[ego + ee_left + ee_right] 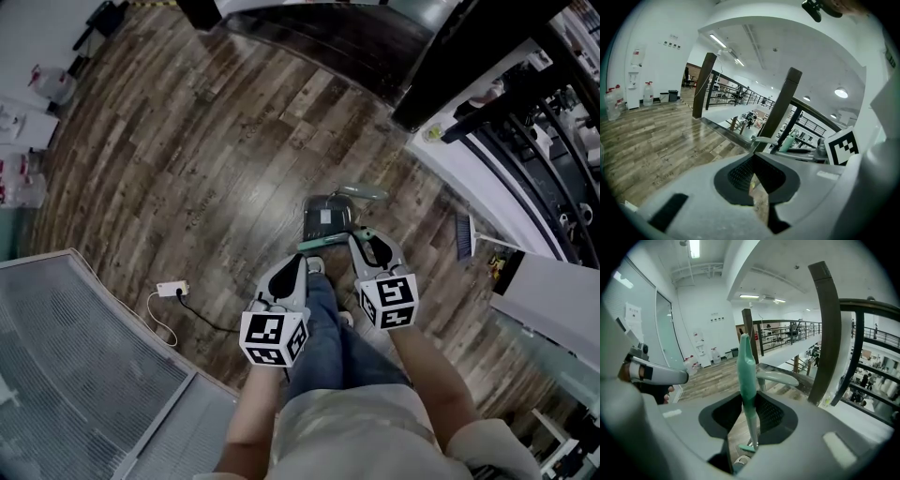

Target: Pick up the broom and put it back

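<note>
My right gripper (361, 240) is shut on the broom's teal handle (746, 376), which stands upright between its jaws (749, 405). From the head view only a short teal piece of the broom (323, 244) shows, just ahead of the person's feet. The dark grey dustpan (326, 217) stands on the wood floor beyond it, its grey-green handle (364, 193) (780, 377) rising behind the broom. My left gripper (302, 265) hovers to the left of the broom, jaws shut (753, 161) on nothing. In the right gripper view its grey body (656, 373) shows at the left edge.
A white power strip (172, 289) with its cable lies on the floor to the left. A grey mesh panel (84, 375) fills the lower left. Dark posts and a railing (450, 66) border the floor on the right, with a blue brush (463, 236) by a white ledge.
</note>
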The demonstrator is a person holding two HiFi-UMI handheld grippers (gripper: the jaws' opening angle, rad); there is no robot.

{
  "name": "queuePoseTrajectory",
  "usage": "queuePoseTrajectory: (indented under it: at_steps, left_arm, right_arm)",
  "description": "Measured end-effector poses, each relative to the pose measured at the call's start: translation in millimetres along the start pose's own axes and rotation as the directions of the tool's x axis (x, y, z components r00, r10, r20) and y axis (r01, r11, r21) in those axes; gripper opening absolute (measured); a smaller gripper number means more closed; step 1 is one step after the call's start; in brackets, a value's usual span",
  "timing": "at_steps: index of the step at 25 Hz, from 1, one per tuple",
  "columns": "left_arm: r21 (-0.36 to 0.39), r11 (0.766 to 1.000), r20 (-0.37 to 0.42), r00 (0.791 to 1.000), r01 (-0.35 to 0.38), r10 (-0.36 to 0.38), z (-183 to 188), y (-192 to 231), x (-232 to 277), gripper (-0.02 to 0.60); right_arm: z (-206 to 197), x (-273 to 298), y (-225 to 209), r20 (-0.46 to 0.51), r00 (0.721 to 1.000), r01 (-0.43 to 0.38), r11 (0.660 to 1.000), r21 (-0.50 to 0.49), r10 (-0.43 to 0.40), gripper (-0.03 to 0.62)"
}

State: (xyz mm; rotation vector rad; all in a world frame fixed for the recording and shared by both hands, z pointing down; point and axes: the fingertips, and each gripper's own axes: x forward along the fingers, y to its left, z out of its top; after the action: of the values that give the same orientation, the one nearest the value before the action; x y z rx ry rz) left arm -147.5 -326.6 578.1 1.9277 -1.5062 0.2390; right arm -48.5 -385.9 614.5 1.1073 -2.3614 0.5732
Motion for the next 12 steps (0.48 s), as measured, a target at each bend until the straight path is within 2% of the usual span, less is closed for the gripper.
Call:
queuePoseTrajectory:
  at_steps: [12]
  left_arm:
    - [-0.01,1.0,-0.009,1.0,-0.006,0.006,-4.3,16.0,4.8,0.003]
  right_arm:
    - [-10.7,19.1,1.1,-0.028,1.0,0.01,1.0,0.0,-0.01,0.104]
